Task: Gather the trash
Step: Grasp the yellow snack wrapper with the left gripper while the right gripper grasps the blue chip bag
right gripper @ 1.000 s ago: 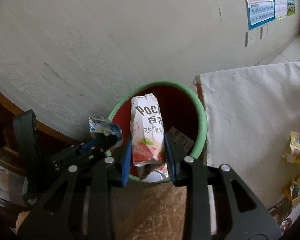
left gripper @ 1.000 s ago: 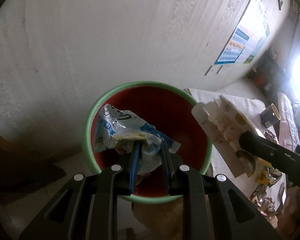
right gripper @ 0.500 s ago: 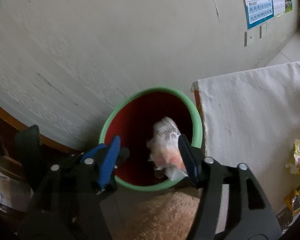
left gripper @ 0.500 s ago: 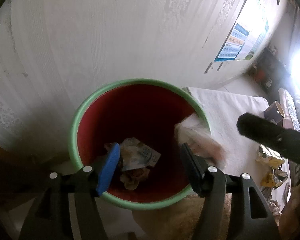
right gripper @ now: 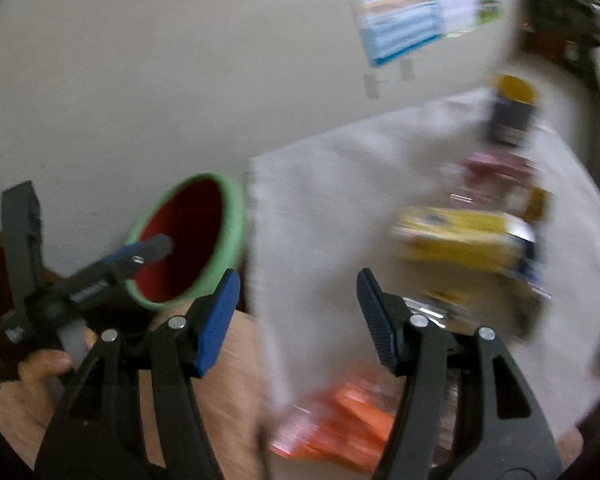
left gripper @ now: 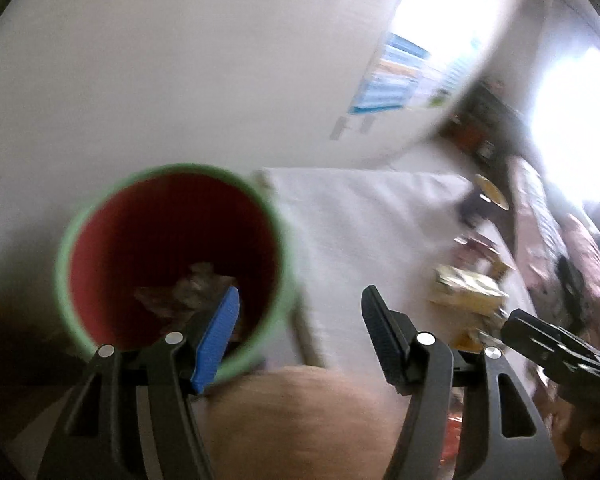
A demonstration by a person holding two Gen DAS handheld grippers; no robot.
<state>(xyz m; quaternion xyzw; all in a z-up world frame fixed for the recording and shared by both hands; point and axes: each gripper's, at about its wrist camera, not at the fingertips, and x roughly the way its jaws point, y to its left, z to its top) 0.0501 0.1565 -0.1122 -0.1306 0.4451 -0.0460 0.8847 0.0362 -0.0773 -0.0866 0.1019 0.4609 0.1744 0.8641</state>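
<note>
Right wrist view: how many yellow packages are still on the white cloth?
1 clearly: a yellow package lies mid-cloth, right of the bin. Blur may hide more; a small yellowish scrap sits just behind it.

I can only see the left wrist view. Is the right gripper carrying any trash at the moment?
Observer: No. The right gripper has just been opening its jaws, and nothing sits between them.
Operator: What trash lies closest to it?
Observer: An orange packet, blurred, at the near edge of the white cloth, low in the right wrist view.
</note>
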